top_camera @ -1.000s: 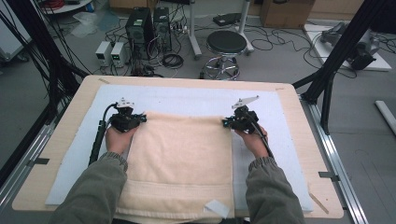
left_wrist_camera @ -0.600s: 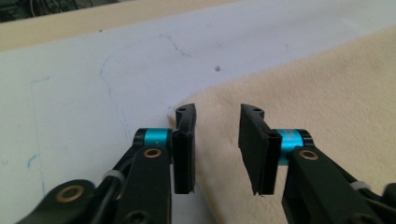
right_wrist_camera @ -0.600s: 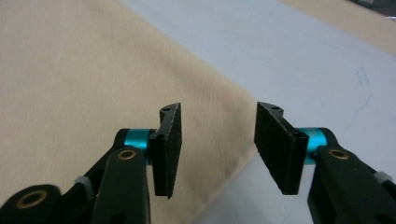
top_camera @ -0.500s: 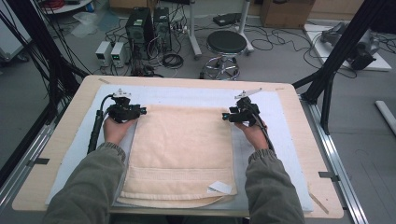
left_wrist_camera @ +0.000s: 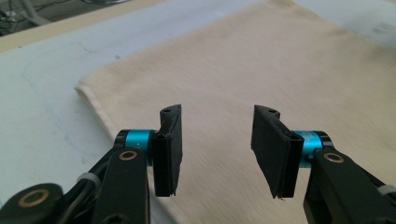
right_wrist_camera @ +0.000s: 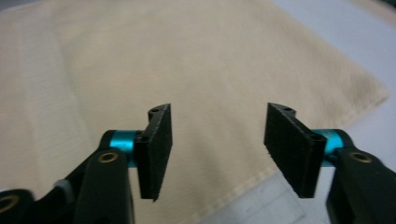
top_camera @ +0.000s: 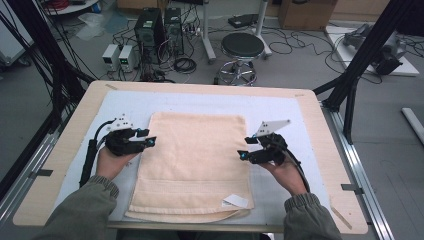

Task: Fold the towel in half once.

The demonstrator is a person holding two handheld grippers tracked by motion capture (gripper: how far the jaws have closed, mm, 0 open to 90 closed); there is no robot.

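On the pale mat that covers the wooden table (top_camera: pixel 60 165), a cream towel (top_camera: pixel 195 160) lies folded flat at the middle, its doubled edges toward the person and a small white label (top_camera: pixel 235 201) on its near right corner; nothing on that label can be read from here, and no other writing or brand shows on the towel. Just off the towel's left edge the left gripper (top_camera: pixel 149 142) points inward, its jaws having just been opening and now standing apart with nothing between them; its own view shows the black pads (left_wrist_camera: pixel 169 149) over the towel's left border, clear of the cloth. Off the towel's right edge the right gripper (top_camera: pixel 242 155) mirrors it, jaws likewise just opened and empty, its pads (right_wrist_camera: pixel 155 149) above the hem. The work in hand looks like folding the towel, with one fold laid and the cloth released. To do the next fold well, I would bring both grippers to matching points on the towel's edges, pinch both layers together, lift evenly and keep the edges aligned so that the layers do not slide askew.
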